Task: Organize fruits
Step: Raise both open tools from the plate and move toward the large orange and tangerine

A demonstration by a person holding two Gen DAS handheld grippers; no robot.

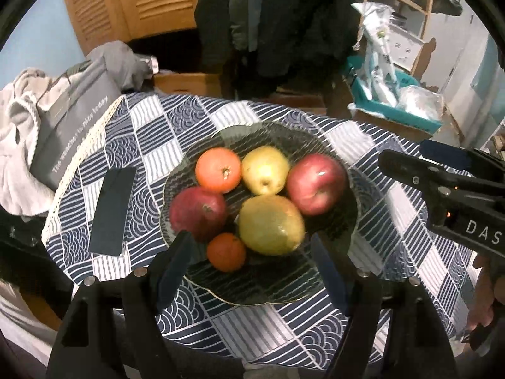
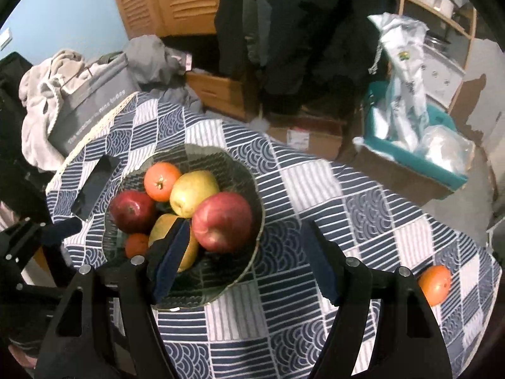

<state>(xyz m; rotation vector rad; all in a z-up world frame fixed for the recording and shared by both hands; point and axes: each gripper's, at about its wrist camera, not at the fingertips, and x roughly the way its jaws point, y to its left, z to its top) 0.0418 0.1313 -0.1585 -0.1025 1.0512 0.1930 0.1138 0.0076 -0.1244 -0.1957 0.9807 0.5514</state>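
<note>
A glass plate (image 1: 334, 145) on the checked tablecloth holds several fruits: two red apples (image 1: 315, 183), two oranges (image 1: 217, 170), a yellow pear (image 1: 265, 170) and a large yellow-green mango (image 1: 271, 224). The plate also shows in the right wrist view (image 2: 252, 177). My left gripper (image 1: 252, 252) is open and empty, hovering over the plate's near side. My right gripper (image 2: 243, 252) is open and empty, above the plate's right edge; it shows in the left wrist view (image 1: 442, 170) at the right. A loose orange (image 2: 435, 284) lies on the cloth at the far right.
A dark phone (image 1: 113, 211) lies left of the plate. A grey box (image 1: 72, 126) with clothes stands at the table's left back edge. Beyond the table are cardboard boxes (image 2: 303, 135) and a teal bin (image 2: 419, 154) with bags.
</note>
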